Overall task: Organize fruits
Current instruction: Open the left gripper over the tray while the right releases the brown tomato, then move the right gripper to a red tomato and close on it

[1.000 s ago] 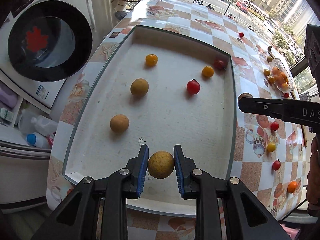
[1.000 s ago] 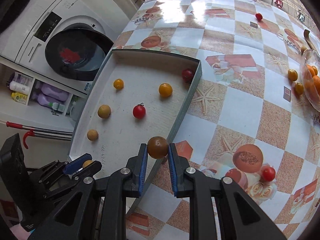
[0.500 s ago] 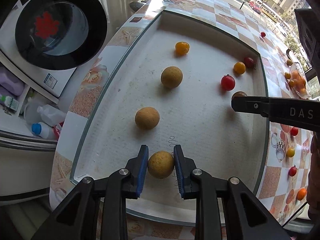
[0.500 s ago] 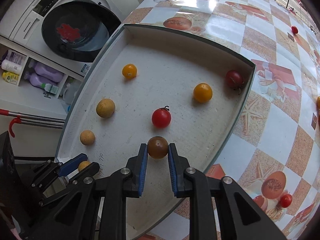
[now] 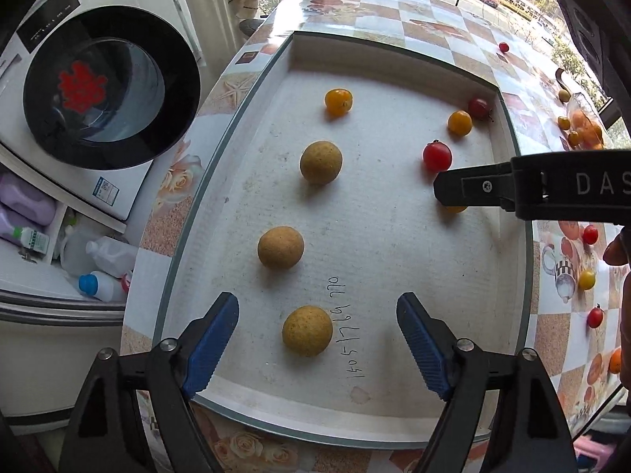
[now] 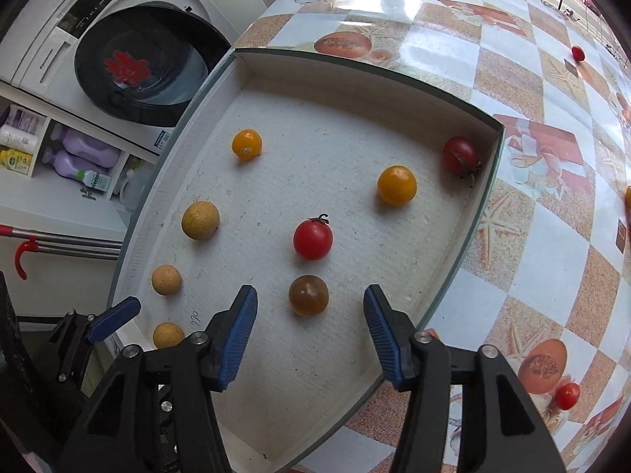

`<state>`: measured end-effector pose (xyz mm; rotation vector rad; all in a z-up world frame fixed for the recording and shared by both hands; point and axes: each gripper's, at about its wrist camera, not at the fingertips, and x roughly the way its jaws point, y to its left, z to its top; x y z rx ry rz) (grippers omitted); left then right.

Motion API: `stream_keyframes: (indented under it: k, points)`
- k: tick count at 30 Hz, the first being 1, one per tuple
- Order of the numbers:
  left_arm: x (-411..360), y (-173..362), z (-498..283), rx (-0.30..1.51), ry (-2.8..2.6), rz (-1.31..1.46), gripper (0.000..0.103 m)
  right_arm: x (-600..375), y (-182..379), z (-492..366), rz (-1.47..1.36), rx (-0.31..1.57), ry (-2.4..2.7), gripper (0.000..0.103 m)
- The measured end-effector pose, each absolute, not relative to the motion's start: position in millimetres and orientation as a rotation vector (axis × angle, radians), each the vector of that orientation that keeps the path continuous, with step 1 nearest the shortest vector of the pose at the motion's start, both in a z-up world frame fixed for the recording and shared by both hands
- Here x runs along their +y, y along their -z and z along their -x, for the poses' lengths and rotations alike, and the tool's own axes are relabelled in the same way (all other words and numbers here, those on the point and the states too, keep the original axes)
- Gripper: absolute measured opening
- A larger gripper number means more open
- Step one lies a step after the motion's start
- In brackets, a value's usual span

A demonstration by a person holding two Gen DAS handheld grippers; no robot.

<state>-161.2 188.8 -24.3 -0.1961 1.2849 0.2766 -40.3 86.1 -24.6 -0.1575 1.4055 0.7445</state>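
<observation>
Both tongs have released since 0.5 s ago. Left tongs now stand wide, a tan fruit lying free between the blue pads on the tray floor. Right tongs likewise stand wide around a brown tomato, untouched by either pad. Just ahead of the right tongs sits a red tomato; 2 more tan fruits lie ahead of the left tongs.
</observation>
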Motion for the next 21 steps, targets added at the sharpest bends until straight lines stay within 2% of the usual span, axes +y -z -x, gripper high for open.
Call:
stream_keyframes:
  k: [1, 3, 4, 11, 21]
  points:
    - [188.6, 24.5, 159.9, 1.291, -0.272, 0.195, 0.083, 83.2, 20.8, 39.9, 0.142, 1.401, -0.742, 0.065]
    - [187.2, 23.9, 157.3, 1.299, -0.262, 0.191, 0.083, 73.2, 12.1, 38.1, 0.094, 1.388, -0.739, 0.075]
    - [185.2, 22.4, 155.1, 1.298, -0.258, 0.188, 0.083, 67.4, 7.3, 37.9, 0.074, 1.379, -0.735, 0.076]
    - [160.0, 4.8, 135.1, 1.268, -0.193, 0.1, 0.083, 0.7, -10.1, 37.3, -0.024, 1.354, -0.608, 0.076]
    - [90.1, -18.4, 98.3, 1.217, -0.001, 0.006, 0.083, -118.8, -3.9, 73.6, -0.037, 1.376, -0.354, 0.076]
